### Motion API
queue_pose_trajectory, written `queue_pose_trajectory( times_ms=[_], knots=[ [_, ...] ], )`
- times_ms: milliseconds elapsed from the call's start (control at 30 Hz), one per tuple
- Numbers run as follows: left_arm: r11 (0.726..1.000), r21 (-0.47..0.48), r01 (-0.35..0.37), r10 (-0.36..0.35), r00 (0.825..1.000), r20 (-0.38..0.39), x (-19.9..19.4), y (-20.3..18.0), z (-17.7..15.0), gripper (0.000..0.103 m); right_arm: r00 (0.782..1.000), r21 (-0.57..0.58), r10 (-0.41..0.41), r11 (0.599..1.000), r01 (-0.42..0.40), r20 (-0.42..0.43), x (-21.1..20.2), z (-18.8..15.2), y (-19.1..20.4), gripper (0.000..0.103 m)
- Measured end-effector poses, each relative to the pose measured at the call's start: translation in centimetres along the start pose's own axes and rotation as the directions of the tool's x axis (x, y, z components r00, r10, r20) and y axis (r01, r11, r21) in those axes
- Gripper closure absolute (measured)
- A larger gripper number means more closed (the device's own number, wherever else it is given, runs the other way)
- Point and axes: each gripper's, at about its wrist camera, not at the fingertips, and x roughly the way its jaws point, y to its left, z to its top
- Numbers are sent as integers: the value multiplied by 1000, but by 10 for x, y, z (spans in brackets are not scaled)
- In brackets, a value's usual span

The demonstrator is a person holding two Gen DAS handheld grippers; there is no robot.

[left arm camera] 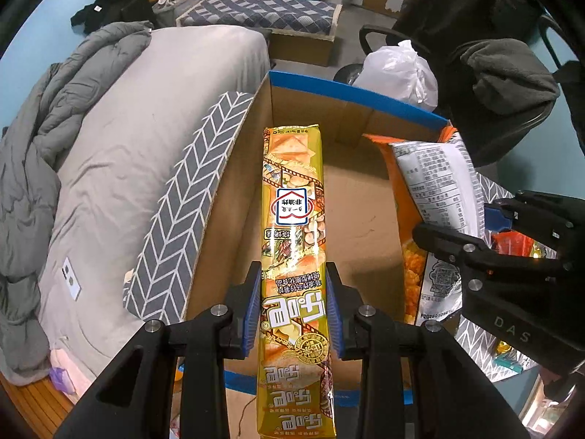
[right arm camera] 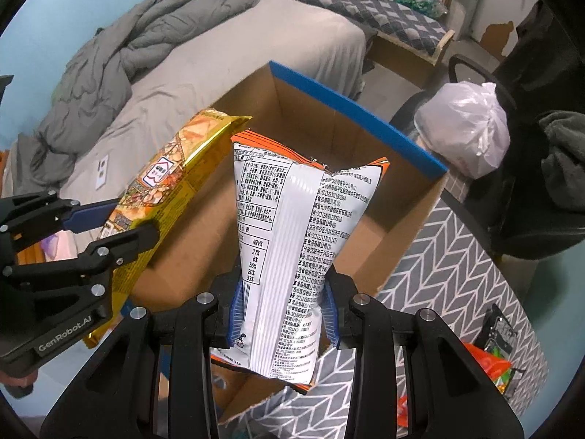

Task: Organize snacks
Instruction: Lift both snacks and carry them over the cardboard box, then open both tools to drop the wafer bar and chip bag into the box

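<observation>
My left gripper (left arm camera: 294,311) is shut on a long yellow snack pack (left arm camera: 292,219) and holds it above an open cardboard box (left arm camera: 358,190) with a blue rim. My right gripper (right arm camera: 281,311) is shut on a white and orange chip bag (right arm camera: 296,226), held upright over the same box (right arm camera: 384,197). In the left wrist view the right gripper (left arm camera: 486,226) and its chip bag (left arm camera: 435,175) are at the right. In the right wrist view the left gripper (right arm camera: 113,219) and the yellow pack (right arm camera: 164,186) are at the left. The box bottom looks bare.
A bed (left arm camera: 128,128) with a grey duvet lies left of the box. Grey herringbone flaps (left arm camera: 182,201) fold out from the box sides. A white plastic bag (left arm camera: 398,73) and a dark chair (left arm camera: 504,73) stand behind. More snack packs (right arm camera: 497,358) lie at the right.
</observation>
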Motion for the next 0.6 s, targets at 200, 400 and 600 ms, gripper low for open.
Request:
queue_pose_trajectory(
  times_ms=[200, 400, 600],
  knots=[
    [1000, 1, -16, 16, 1000, -10, 4, -1, 0, 70, 1000, 0, 6, 1000, -6, -26, 9, 2, 1, 69],
    [999, 7, -51, 51, 999, 19, -4, 1, -1, 54, 1000, -1, -12, 1000, 12, -16, 6, 3, 4, 47],
    [999, -20, -42, 43, 999, 6, -10, 4, -2, 53, 999, 17, -32, 999, 32, 3, -4, 3, 0, 38]
  ],
)
